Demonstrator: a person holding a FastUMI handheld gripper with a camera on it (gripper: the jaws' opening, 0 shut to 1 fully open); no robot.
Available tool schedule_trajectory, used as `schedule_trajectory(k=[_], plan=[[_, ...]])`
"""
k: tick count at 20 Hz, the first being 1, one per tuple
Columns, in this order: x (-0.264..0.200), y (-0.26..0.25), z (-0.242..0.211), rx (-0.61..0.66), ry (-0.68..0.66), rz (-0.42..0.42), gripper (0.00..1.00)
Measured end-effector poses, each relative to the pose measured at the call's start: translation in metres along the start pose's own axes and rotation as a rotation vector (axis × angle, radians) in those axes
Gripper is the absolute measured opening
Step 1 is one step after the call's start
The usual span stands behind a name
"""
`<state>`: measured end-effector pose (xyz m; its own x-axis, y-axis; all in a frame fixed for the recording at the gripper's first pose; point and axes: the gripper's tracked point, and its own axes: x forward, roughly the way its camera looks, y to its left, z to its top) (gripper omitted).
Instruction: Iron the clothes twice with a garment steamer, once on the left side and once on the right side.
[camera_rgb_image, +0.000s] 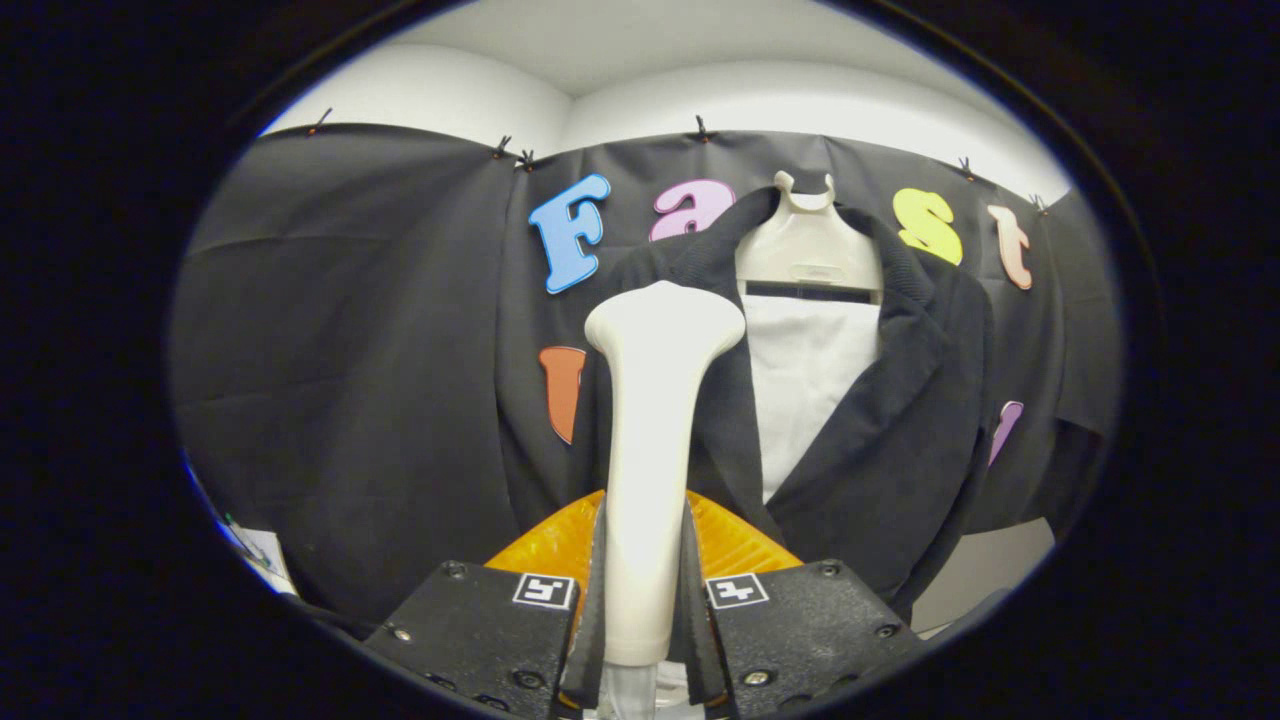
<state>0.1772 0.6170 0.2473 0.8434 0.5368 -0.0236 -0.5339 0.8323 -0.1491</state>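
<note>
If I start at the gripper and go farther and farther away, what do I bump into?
Gripper, shut on the steamer's handle → white steamer standing up between the fingers → dark jacket on its white hanger → black cloth wall.

The light is even and fairly soft, falling from above; the pale ceiling (640, 60) and upper walls are the brightest parts and show no hard shadows. The steamer (655, 440), clamped between the fingers of the gripper (645, 600), catches the light and looks nearly washed out along its wide head, with gentle shading down its sides. The dark jacket (900, 420) and the black cloth (350, 400) soak up light, so only faint folds show. The fisheye lens bends straight lines into curves toward the rim, where detail smears. The near fingers are slightly soft.
</note>
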Motion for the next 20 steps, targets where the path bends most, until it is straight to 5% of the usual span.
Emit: schedule_trajectory(k=[20], plan=[[0.004,-0.004,-0.069,-0.024,0.118,-0.001,0.35]])
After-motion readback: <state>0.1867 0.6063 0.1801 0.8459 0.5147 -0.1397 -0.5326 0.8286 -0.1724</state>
